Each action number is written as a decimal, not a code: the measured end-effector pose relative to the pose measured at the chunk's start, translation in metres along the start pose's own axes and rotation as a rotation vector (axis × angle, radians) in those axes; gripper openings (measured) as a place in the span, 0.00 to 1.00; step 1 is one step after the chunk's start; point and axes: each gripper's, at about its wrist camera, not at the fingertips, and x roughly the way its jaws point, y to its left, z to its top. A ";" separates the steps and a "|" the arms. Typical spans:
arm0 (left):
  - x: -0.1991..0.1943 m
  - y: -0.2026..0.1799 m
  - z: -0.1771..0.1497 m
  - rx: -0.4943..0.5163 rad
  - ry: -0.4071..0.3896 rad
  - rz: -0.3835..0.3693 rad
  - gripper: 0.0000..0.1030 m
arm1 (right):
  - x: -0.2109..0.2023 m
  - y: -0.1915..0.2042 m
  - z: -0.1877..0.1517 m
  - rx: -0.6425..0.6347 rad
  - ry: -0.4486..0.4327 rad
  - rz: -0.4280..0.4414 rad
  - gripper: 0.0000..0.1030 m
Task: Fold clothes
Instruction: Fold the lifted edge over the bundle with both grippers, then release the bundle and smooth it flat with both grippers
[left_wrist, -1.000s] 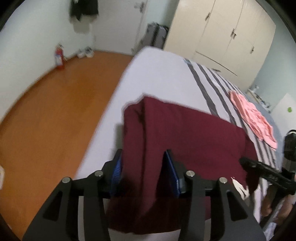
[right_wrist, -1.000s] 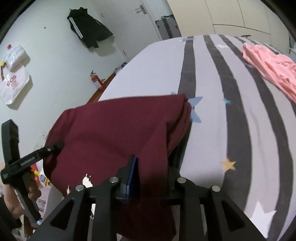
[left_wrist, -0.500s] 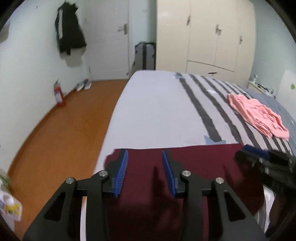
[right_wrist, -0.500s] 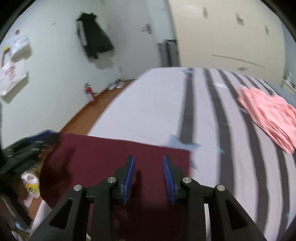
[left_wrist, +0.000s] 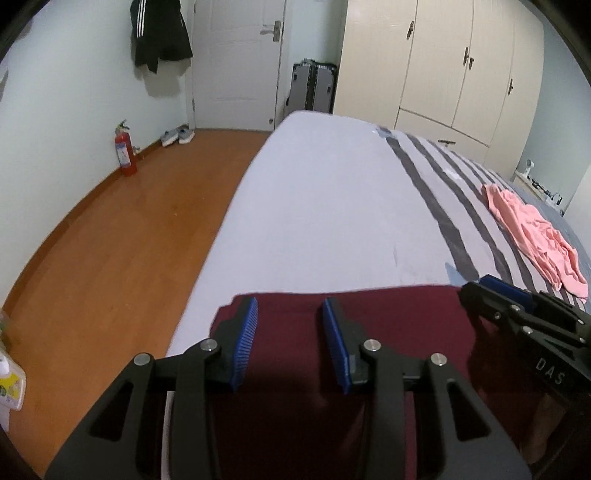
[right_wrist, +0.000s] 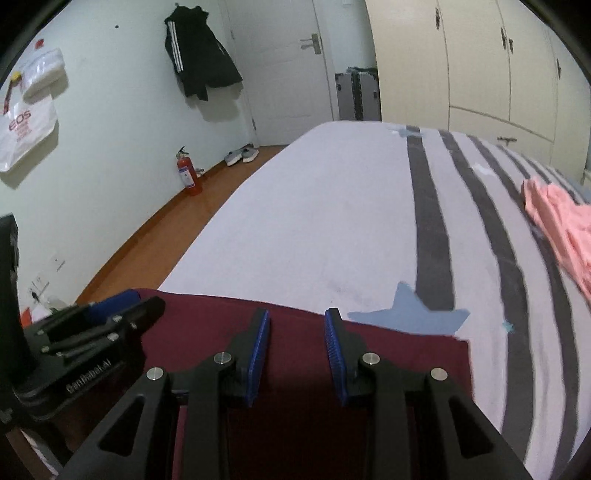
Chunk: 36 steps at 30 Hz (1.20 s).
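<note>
Lying flat across the near edge of the bed (left_wrist: 332, 206), the maroon garment (left_wrist: 399, 325) runs close to the bed's left edge, beside the wooden floor (left_wrist: 110, 258). A pink garment (left_wrist: 532, 236) is bunched near the bed's right edge, well apart from the maroon one. A blue star (right_wrist: 410, 314) printed on the bedcover sits just beyond the maroon garment's far edge. Bare bedcover extends from that far edge to the far end of the bed. A fire extinguisher (left_wrist: 125, 151) and shoes (left_wrist: 177, 136) stand at the wall, clear of the bed. The left gripper (left_wrist: 290, 325) is over the garment's left part, jaws apart with nothing pinched. The right gripper (right_wrist: 297, 332) is over its right part, jaws likewise apart and unloaded.
</note>
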 end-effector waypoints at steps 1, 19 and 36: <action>-0.001 0.002 -0.001 -0.008 -0.008 0.010 0.34 | -0.001 -0.004 -0.001 0.006 -0.006 -0.010 0.27; -0.014 0.029 -0.012 -0.177 0.015 -0.063 0.34 | -0.026 -0.021 -0.011 0.042 -0.019 -0.009 0.27; -0.066 -0.003 -0.087 -0.053 0.077 -0.010 0.36 | -0.081 0.047 -0.107 -0.083 0.061 0.157 0.28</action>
